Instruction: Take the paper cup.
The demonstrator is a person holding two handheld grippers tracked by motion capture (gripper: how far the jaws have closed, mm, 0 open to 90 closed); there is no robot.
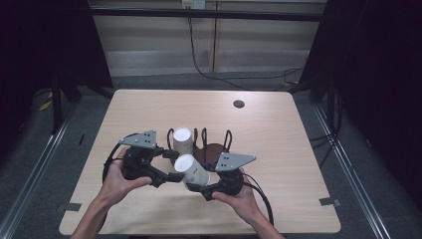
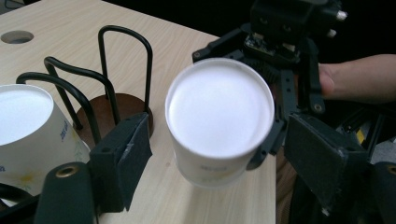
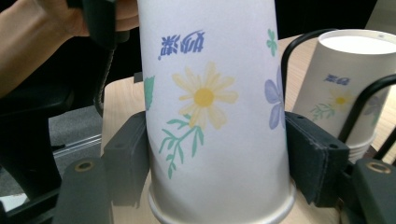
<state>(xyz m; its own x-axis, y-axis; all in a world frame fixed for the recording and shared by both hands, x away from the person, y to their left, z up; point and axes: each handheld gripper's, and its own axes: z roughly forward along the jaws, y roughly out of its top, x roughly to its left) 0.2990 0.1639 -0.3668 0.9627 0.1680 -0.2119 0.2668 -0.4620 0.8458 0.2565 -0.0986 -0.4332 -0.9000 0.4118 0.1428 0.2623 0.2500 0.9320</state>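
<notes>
Handover step, cup passing from my left gripper (image 1: 171, 175) to my right gripper (image 1: 203, 191). The paper cup (image 1: 191, 171) sits between both tools, above the table (image 1: 278, 149) just in front of the black wire rack (image 1: 214, 142), bottom end toward the left gripper, rim end toward the right.

Right gripper: jaws narrow, both pads pressing the cup's flowered wall near the rim (image 3: 219, 205), seen clearly in the right gripper view. That's a hold.

Left gripper: jaws spread apart, cup's white base (image 2: 219, 109) sits between the pads, gap visible on both sides in the left gripper view. Not gripping.

Second cup (image 1: 182, 140) already sits upside down in the rack, at its left end; the same cup (image 2: 25, 126) shows beside the wire loops (image 2: 126, 70) in the left gripper view.

Judgement: 1 cup racked, this 1 next. The next move calls for backing the left gripper clear without nudging the base, then the right carrying the cup to a free loop, upside down like the first. Risk: thin paper wall dents if squeezed harder.
</notes>
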